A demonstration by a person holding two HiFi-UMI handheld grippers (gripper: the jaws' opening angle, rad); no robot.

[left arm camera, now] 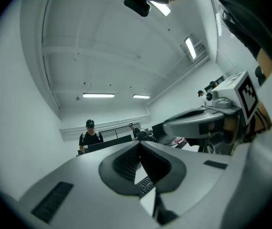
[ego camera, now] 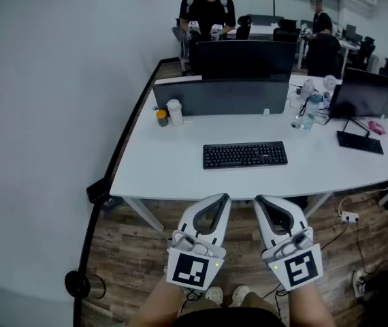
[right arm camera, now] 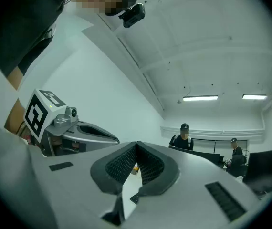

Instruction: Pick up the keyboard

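Note:
The black keyboard (ego camera: 245, 154) lies flat near the middle of the white desk (ego camera: 180, 176), a little back from its front edge. My left gripper (ego camera: 224, 197) and right gripper (ego camera: 259, 198) hang side by side just short of that edge, both pointing at the keyboard. Each one is shut with nothing between its pads. In the left gripper view, a strip of the keyboard (left arm camera: 146, 185) shows below the closed tips of the left gripper (left arm camera: 140, 145). In the right gripper view, only a corner of the keyboard (right arm camera: 135, 198) shows under the right gripper (right arm camera: 136, 145).
Behind the keyboard stands a dark monitor (ego camera: 220, 97), with a white cup (ego camera: 175, 112) and a small jar (ego camera: 161, 118) to its left. A second keyboard (ego camera: 359, 142), a laptop and bottles crowd the right end. Two people (ego camera: 207, 11) are at the far desks. A wall runs along the left.

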